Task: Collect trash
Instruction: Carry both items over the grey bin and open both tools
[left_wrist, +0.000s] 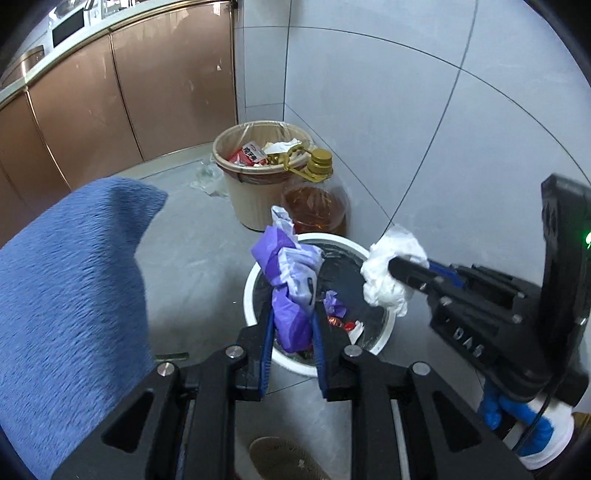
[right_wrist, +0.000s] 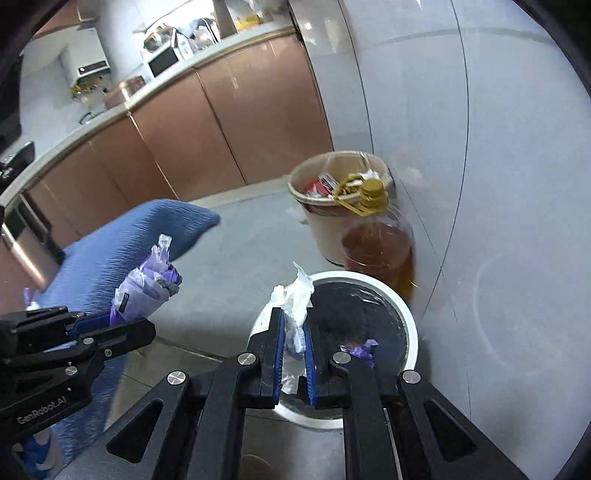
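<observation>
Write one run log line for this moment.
left gripper: shut on purple wrapper | right gripper: shut on white tissue | both above white bin | not released

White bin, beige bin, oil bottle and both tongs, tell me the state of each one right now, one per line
White bin: open, dark liner, a few wrappers inside.
Beige bin: open, full to the rim.
Oil bottle: upright, capped, partly filled.
Left tongs: shut on purple wrapper, over the white bin.
Right tongs: shut on white tissue, over the white bin.
</observation>
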